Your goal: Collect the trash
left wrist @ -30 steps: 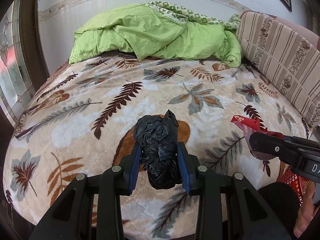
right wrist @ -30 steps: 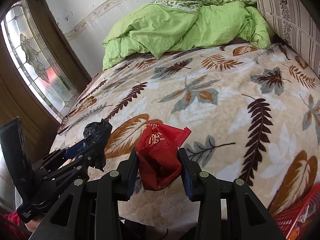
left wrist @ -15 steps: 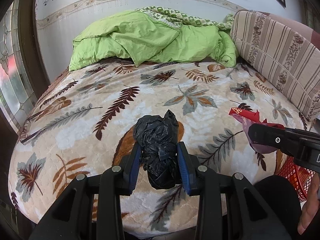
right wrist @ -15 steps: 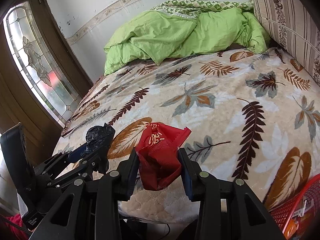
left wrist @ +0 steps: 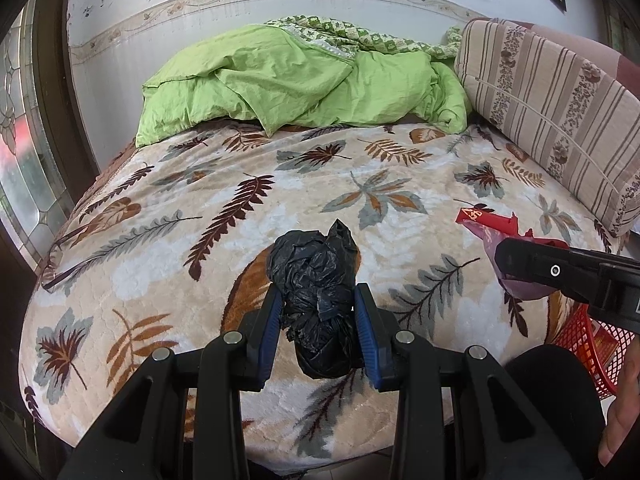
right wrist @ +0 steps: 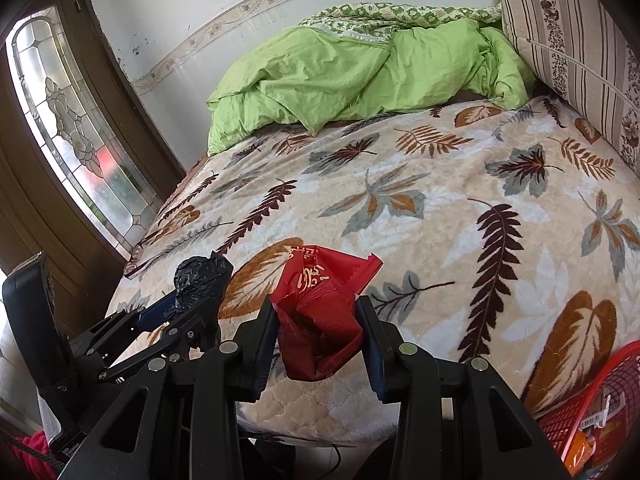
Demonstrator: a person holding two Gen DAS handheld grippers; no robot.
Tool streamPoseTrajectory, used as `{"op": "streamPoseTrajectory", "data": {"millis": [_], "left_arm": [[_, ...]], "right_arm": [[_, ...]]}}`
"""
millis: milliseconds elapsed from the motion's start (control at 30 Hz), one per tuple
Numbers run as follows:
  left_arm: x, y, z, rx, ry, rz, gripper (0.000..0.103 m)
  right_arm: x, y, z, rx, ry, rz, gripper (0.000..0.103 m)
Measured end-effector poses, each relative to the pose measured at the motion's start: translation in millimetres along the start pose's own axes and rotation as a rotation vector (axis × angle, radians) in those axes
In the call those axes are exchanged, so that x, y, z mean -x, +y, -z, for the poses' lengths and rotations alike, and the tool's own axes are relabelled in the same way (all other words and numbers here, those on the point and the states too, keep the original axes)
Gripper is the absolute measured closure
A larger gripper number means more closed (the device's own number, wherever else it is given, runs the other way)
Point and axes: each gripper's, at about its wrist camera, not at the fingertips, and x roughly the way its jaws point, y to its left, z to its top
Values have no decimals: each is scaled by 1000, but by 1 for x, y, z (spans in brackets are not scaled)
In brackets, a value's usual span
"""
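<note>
Over the near edge of the bed (left wrist: 304,184), both pieces of trash are already off the leaf-patterned blanket and held in the air. From the left wrist view, the left hand-held gripper (left wrist: 318,320) is closed on a crumpled black plastic bag (left wrist: 316,280); the blue pads press its sides and the bundle bulges out above and below them. At three o'clock in that view the right hand-held gripper (left wrist: 520,264) reaches in from the side, clamped on a red wrapper (left wrist: 488,224). The right wrist view shows the same grip head on: the red wrapper (right wrist: 320,312) is pinched between the pads of the right hand-held gripper (right wrist: 320,328), its torn top standing up at twelve o'clock, and the left hand-held gripper with the black plastic bag (right wrist: 204,280) sits at nine o'clock.

Each piece is soft and light, so a squeeze across the middle is enough to carry it, and taking one in each hand saves a trip. A red mesh basket (right wrist: 580,412) with some packaging inside shows at four o'clock beyond the bed's edge; it is likely where both are headed.

Compared with a second ago, neither grip has changed. More of the wall and of the bed's near edge shows in both views, so the hands seem to have drawn back a little, and the basket shows more fully in the right wrist view.
</note>
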Motion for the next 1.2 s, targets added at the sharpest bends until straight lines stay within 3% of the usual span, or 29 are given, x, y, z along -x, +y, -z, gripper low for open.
{"op": "streamPoseTrajectory", "data": {"millis": [900, 1067, 1200], "left_arm": [[3, -17, 3, -18, 14, 5, 69], [-2, -23, 1, -36, 24, 39, 69], [0, -36, -6, -59, 24, 114, 69]], "right_arm": [[6, -10, 4, -39, -3, -1, 62], [14, -19, 4, -60, -14, 9, 62], [27, -34, 4, -94, -32, 32, 62]]}}
